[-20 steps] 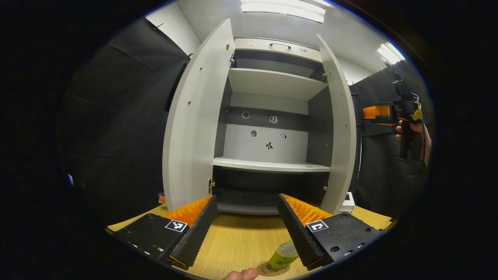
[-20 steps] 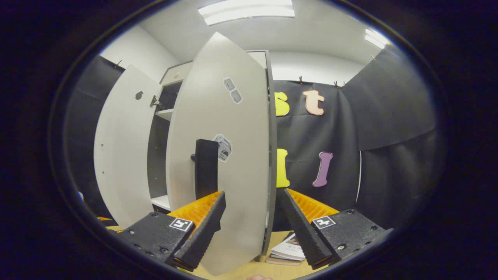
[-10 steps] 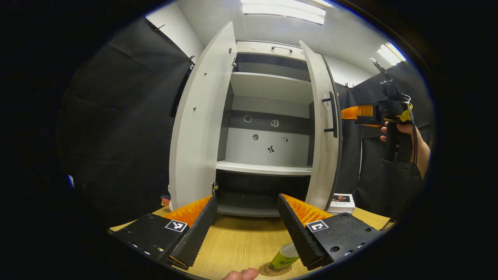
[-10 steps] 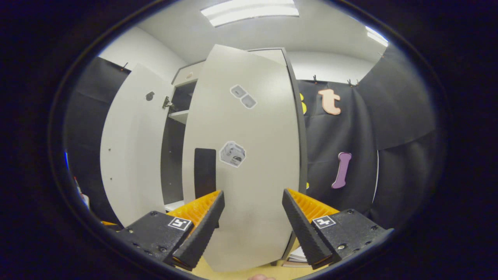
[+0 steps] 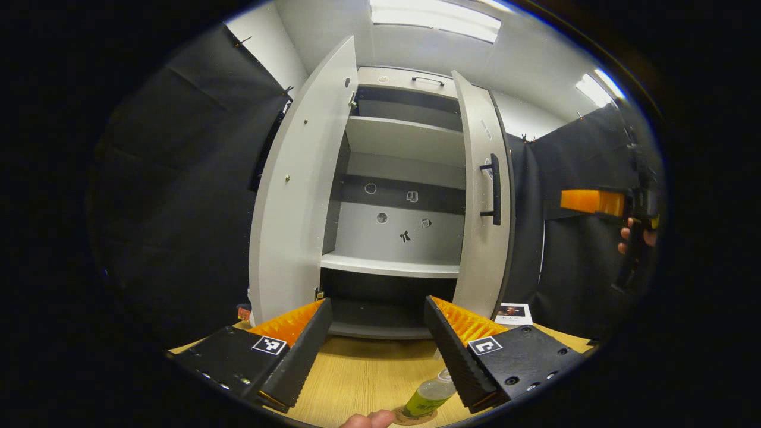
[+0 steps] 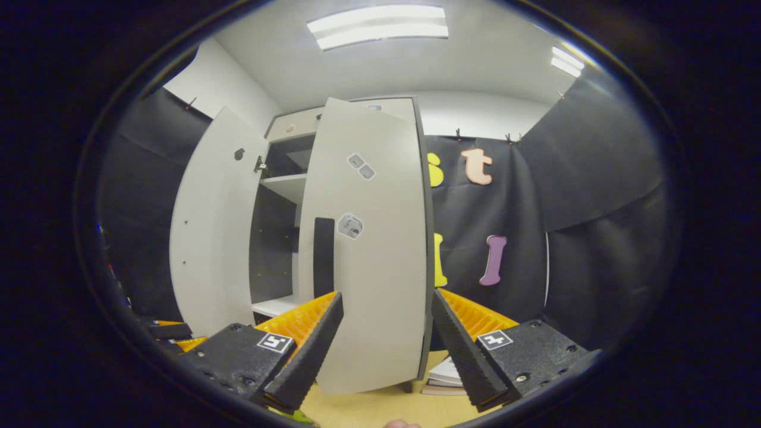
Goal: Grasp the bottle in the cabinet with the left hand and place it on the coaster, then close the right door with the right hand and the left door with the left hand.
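Near the desk's front edge, the green plastic bottle (image 5: pixel 429 397) stands on the round brown coaster (image 5: pixel 416 417); both grippers, left (image 5: pixel 373 348) and right (image 6: pixel 385 345), hold their jaws spread, empty, facing the grey cabinet (image 5: pixel 404 137).

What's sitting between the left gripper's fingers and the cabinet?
In the left gripper view, bare wooden tabletop lies between the left gripper and the cabinet; the bottle stands nearer.
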Demonstrator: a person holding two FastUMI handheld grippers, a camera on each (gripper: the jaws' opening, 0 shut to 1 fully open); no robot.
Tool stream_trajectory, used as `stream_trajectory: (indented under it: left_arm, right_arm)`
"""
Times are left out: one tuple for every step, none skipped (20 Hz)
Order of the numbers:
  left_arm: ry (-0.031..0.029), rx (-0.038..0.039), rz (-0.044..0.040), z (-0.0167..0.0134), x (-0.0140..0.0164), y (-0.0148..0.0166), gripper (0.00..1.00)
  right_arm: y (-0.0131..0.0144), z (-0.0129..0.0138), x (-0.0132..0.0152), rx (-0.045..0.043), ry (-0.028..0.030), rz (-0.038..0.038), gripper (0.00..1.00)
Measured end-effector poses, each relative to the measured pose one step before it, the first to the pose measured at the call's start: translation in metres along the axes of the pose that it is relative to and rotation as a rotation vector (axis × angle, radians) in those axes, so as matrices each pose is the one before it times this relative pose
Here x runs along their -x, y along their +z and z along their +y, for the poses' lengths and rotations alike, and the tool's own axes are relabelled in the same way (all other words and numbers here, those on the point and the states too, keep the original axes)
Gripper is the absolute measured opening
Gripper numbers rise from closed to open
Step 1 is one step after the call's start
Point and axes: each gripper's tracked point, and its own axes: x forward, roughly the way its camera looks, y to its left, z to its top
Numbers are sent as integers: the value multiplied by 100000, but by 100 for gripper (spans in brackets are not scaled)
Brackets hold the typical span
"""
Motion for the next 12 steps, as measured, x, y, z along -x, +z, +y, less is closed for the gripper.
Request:
stream_trajectory:
  left_arm:
    - [-279, 1282, -347, 12, 38, 180, 95]
    - [18, 985, 172, 181, -40, 100, 99]
    - [628, 772, 818, 404, 129, 79, 99]
    - [1697, 644, -225, 670, 280, 429, 100]
    - [1789, 646, -1342, 852, 179, 779, 95]
    - [2724, 617, -1070, 1138, 271, 760, 100]
    - [3922, -84, -760, 1551, 283, 795, 95]
    - [4401, -1394, -426, 1845, 32, 717, 95]
    - [5176, -2440, -394, 2272, 81, 844, 95]
    - [5152, -2594, -193, 2248, -231, 618, 95]
    - [4320, -2503, -182, 1980, -81, 581, 95]
    - [4256, -1774, -108, 2040, -386, 317, 95]
  right_arm:
    - [-965, 445, 1132, 240, 1006, -1821, 98]
    - [-837, 472, 692, 971, 328, -1744, 98]
    - [-852, -3, 512, 1899, -1931, 61, 98]
    - [-1027, -78, 362, 2487, -702, 1241, 97]
    - [-740, 210, -33, 2554, -443, 2113, 98]
    - [-376, 266, -78, 1253, 598, 1679, 98]
    - [-299, 328, -186, -459, 1220, 957, 98]
    - [-219, 211, -185, -1686, 943, 734, 98]
    - [-504, 118, -404, -1996, 724, 1433, 98]
    - [-582, 113, -260, -1743, 742, 2223, 98]
    - [-709, 107, -241, -1615, 792, 2090, 94]
    - [-560, 19, -223, -1417, 333, 1804, 98]
